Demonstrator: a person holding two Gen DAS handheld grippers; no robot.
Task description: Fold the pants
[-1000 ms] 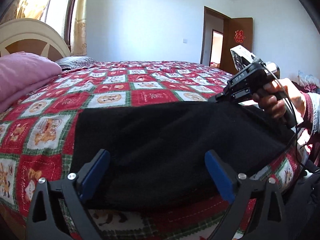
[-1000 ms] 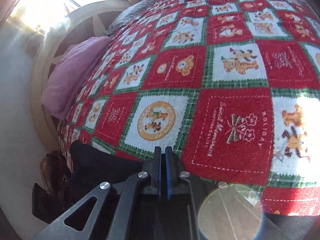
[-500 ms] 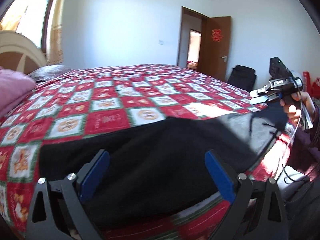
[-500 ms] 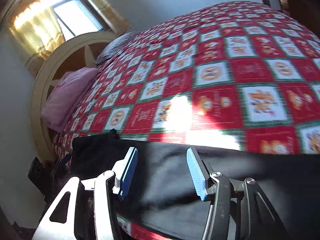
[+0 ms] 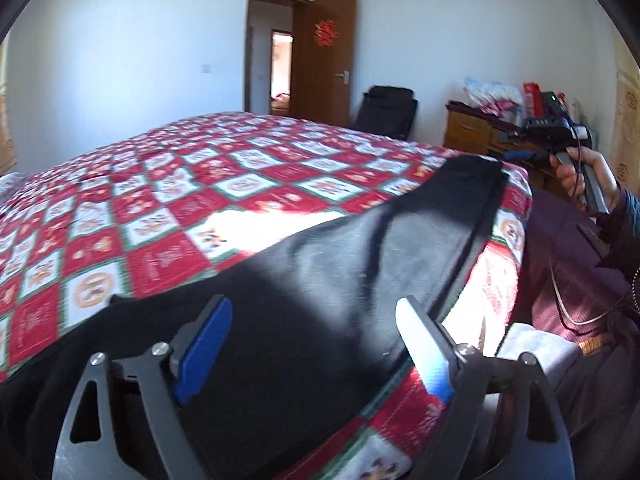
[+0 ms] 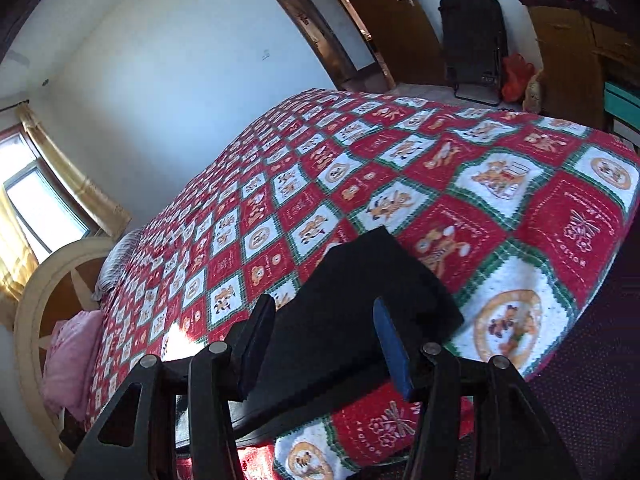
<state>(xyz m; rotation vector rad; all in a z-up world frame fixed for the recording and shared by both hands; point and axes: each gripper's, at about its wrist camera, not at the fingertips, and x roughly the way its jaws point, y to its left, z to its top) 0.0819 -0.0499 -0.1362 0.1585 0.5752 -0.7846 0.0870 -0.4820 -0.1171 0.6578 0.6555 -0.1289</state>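
Black pants (image 5: pixel 320 300) stretched flat along the near edge of the quilt (image 5: pixel 168 208) — laid out for folding. Left gripper (image 5: pixel 316 344) closing above them, nothing pinched; right gripper (image 6: pixel 320 340) half spread, empty — over the leg end.

Left wrist view: low and close over the black pants (image 5: pixel 320 280), facing along them toward the door (image 5: pixel 324 60).
Right wrist view: rolled, angled down near the pants' end, facing the headboard (image 6: pixel 52 280).
Shared: pants, patterned bedspread (image 5: pixel 160 208), door.
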